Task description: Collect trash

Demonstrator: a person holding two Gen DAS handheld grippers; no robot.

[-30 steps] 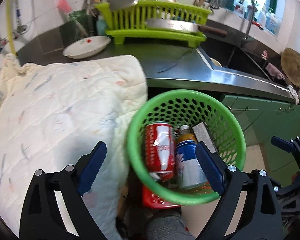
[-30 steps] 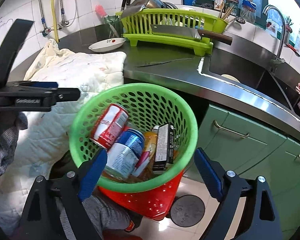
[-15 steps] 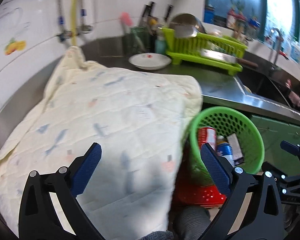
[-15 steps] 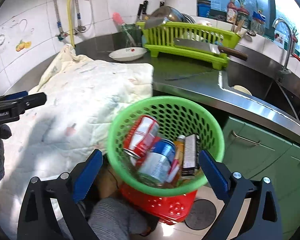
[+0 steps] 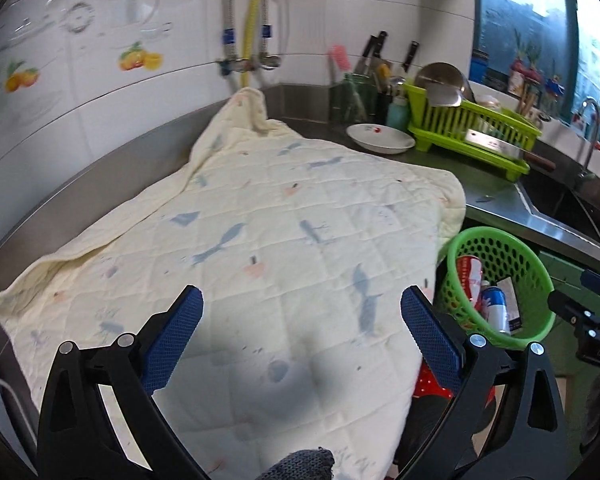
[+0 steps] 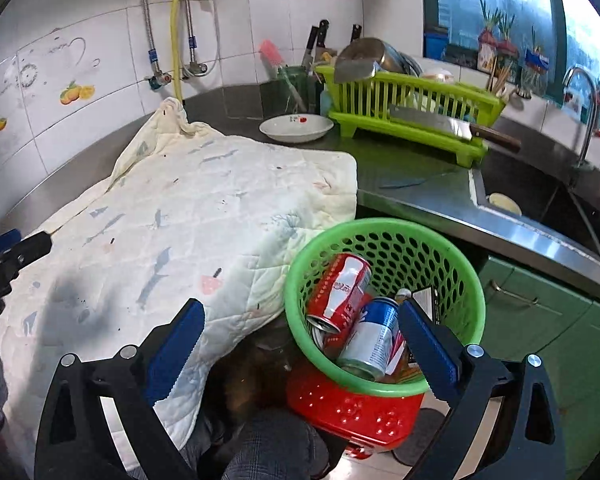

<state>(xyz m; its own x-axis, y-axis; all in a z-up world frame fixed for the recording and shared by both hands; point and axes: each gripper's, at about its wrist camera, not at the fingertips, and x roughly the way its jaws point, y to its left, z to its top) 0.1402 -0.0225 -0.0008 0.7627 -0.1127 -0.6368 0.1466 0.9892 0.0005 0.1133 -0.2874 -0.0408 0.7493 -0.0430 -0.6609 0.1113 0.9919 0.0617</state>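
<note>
A green perforated basket [image 6: 400, 256] stands on a red basket [image 6: 356, 408] beside the counter. It holds a red soda can [image 6: 340, 292], a blue and white can [image 6: 372, 336] and a dark flat box [image 6: 425, 300]. My right gripper [image 6: 300, 328] hangs open just in front of it, with nothing between its fingers. My left gripper [image 5: 300, 312] is open and empty above a cream quilted cloth [image 5: 280, 220]. In that view the green basket [image 5: 500, 256] sits off to the right, beside the right gripper [image 5: 588, 312].
The quilted cloth [image 6: 188, 216] covers the steel counter's left part. Behind it are a white plate [image 6: 296, 128], a green dish rack [image 6: 412, 120] with a cleaver [image 6: 440, 124], and a knife holder. A sink [image 6: 532, 196] lies right, above green cabinets [image 6: 540, 320].
Both grippers drew back and up from the basket and opened a little wider. The left one swung left, so the quilt now fills its view and the basket sits at the right edge.
</note>
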